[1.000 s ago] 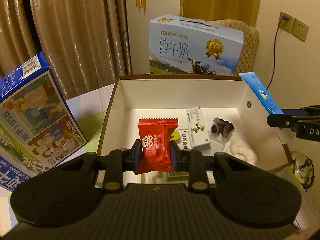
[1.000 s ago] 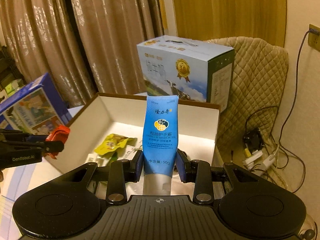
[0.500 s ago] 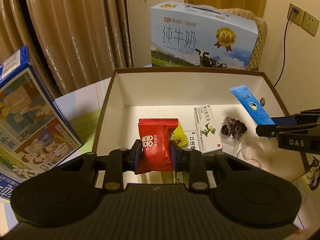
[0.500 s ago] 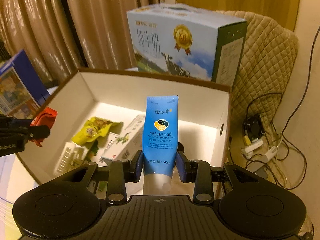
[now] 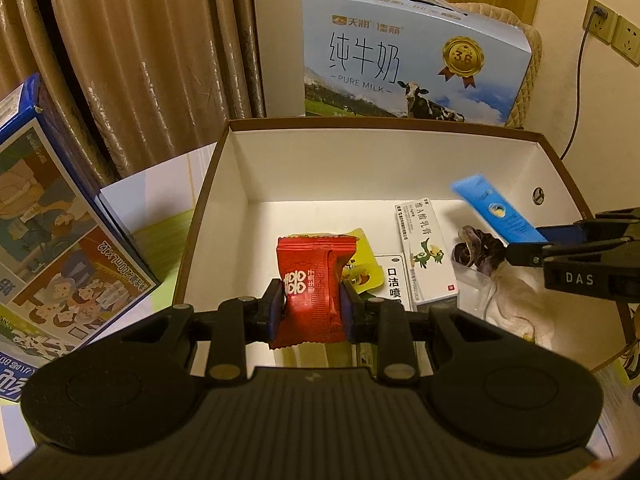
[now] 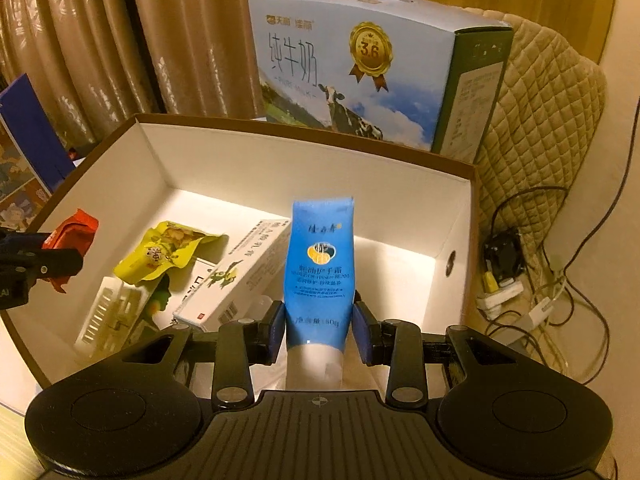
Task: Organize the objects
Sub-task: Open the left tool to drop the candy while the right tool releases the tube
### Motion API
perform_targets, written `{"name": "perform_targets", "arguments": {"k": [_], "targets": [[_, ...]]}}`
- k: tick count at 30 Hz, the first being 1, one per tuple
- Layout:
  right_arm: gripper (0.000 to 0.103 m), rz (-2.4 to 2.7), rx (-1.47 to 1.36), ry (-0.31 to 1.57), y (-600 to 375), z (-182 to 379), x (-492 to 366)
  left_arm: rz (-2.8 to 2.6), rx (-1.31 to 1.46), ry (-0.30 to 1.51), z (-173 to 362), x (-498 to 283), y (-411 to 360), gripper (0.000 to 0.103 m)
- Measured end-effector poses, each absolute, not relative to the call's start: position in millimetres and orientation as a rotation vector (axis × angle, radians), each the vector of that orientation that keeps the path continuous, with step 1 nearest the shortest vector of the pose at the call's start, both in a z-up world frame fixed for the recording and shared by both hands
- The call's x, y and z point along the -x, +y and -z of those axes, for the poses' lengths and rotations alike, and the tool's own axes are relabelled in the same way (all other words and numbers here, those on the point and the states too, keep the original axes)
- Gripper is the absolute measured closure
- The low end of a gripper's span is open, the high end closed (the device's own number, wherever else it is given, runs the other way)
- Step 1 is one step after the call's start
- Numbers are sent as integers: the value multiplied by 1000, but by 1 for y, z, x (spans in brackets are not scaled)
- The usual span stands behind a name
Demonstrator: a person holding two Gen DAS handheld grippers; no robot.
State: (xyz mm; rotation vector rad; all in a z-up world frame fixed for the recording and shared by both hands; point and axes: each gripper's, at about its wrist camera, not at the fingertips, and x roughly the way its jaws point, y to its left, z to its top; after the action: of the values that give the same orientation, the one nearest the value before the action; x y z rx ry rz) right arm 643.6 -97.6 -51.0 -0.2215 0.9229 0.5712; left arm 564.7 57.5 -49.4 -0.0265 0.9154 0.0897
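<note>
left gripper (image 5: 311,309) clamps red candy packet (image 5: 314,286), right gripper (image 6: 319,330) clamps blue tube (image 6: 319,268); both over open box (image 5: 384,126).

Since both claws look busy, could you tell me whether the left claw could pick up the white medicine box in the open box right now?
Probably not yet: the left claw is shut on the red candy packet. The white medicine box lies uncovered on top, so access opens once the packet is dropped.

Milk carton (image 5: 416,60) upright behind box. Quilted chair back (image 6: 540,128) beside it. Curtains (image 5: 140,60) rear left. Wall sockets (image 5: 616,36), floor cables (image 6: 532,292) right.
</note>
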Motion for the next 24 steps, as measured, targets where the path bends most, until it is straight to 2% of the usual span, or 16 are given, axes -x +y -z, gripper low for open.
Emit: {"name": "perform_targets", "arguments": {"k": [12,13,14,18,23,24], "targets": [[64,-600,127,880,-111,31,-635,-89,32,930,58,-571,59,78],[64,-602,121,880,-113,30,-633,-87,31,924,57,-571,59,75],[63,-605,114,879,-114,28,-631,-86,28,919,57,-571,59,67],[61,-612,84,875,-121,22,-625,-82,20,899,53,-569,59,52],[43,-637,36,875,-132,14,-612,-76,41,878,45,-560,64,30],[41,-638,34,873,-134,12,-608,-74,46,873,43,-556,65,29]]}}
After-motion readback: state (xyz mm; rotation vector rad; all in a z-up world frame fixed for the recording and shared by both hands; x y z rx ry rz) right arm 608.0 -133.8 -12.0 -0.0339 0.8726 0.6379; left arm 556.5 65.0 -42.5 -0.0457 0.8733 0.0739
